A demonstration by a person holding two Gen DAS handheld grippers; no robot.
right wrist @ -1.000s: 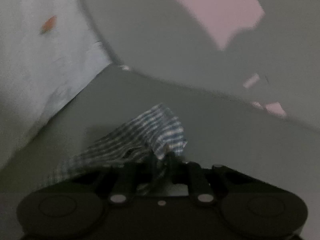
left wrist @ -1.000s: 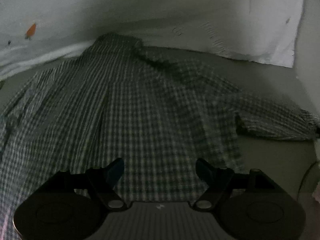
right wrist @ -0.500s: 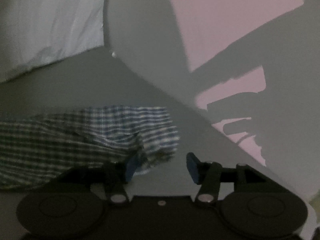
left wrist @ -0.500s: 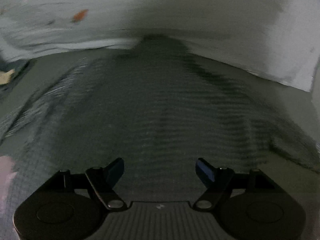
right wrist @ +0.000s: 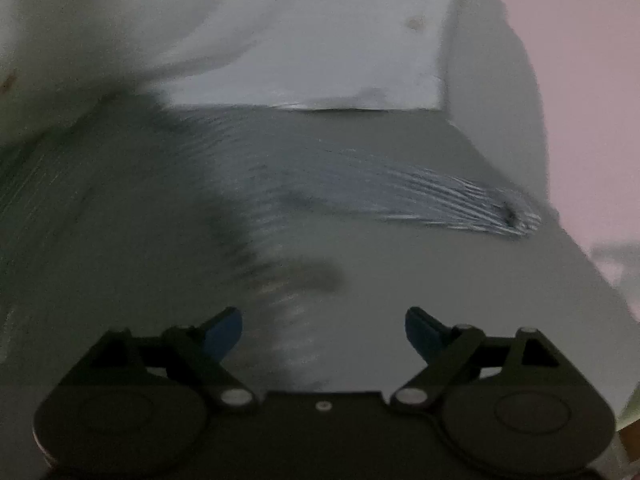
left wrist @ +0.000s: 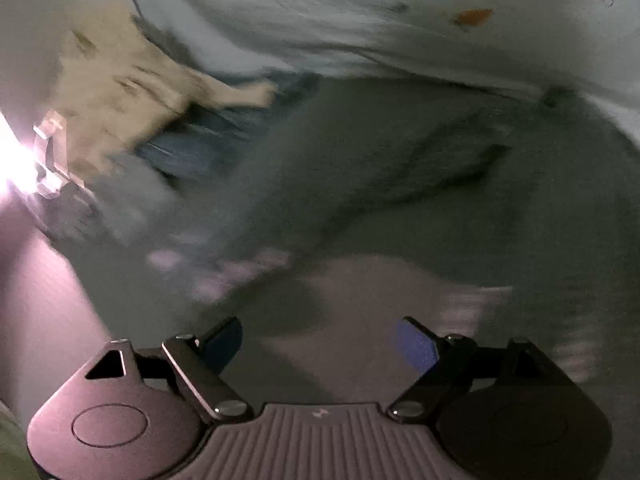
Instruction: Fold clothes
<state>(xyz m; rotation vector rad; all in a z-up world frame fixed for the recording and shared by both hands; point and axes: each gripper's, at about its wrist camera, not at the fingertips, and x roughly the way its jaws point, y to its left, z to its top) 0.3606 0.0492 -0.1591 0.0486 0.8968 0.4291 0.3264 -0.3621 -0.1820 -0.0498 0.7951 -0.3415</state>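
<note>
The checked shirt (right wrist: pixel 132 216) lies spread on the grey surface, blurred by motion. In the right wrist view its sleeve (right wrist: pixel 436 196) stretches out to the right, ending near the surface's edge. My right gripper (right wrist: pixel 323 332) hangs above the shirt's lower edge, its jaws opening wide with nothing between them. In the left wrist view the shirt (left wrist: pixel 460 184) is a grey smear running up to the right. My left gripper (left wrist: pixel 320 340) hovers over the surface near the shirt's edge, jaws opening, with nothing held.
A white sheet with an orange mark (left wrist: pixel 472 16) hangs behind the surface. A pile of cream cloth (left wrist: pixel 128 88) and blue cloth (left wrist: pixel 200 140) lies at the far left, beside a bright light (left wrist: pixel 12 168). A pink wall (right wrist: pixel 592 80) stands to the right.
My right gripper has let go of the sleeve cuff and swung away, leaving the sleeve laid out flat. My left gripper has swept sideways from over the shirt's back to its edge.
</note>
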